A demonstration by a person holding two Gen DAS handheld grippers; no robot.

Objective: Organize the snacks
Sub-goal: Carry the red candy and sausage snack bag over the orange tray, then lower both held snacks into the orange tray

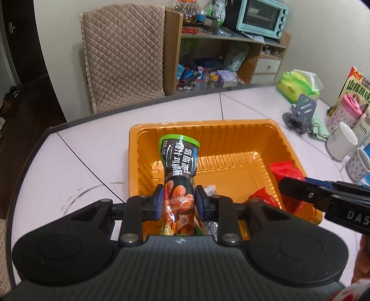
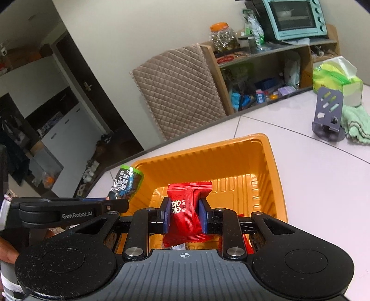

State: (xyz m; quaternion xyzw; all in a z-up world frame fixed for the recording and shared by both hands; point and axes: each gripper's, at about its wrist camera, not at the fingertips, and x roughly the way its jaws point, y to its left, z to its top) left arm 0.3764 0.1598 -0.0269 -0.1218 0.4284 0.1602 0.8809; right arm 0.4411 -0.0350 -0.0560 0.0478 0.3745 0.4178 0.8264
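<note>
Your left gripper (image 1: 178, 199) is pinching a black snack pack (image 1: 179, 171) with a green top edge, held over the orange tray (image 1: 233, 136) on the white table (image 1: 69, 162). Your right gripper (image 2: 184, 216) is clamped on a red snack packet (image 2: 188, 206), also above the tray. More wrappers lie in the tray's near end.

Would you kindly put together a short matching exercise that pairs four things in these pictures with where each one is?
Things:
1. black snack packet
2. red snack packet
3. orange tray
4. teal toaster oven

Places:
A. on the white table
B. on the wooden shelf
C. in the right gripper
D. in the left gripper

Pairs: 1-D, 2-C, 3-A, 4-B
</note>
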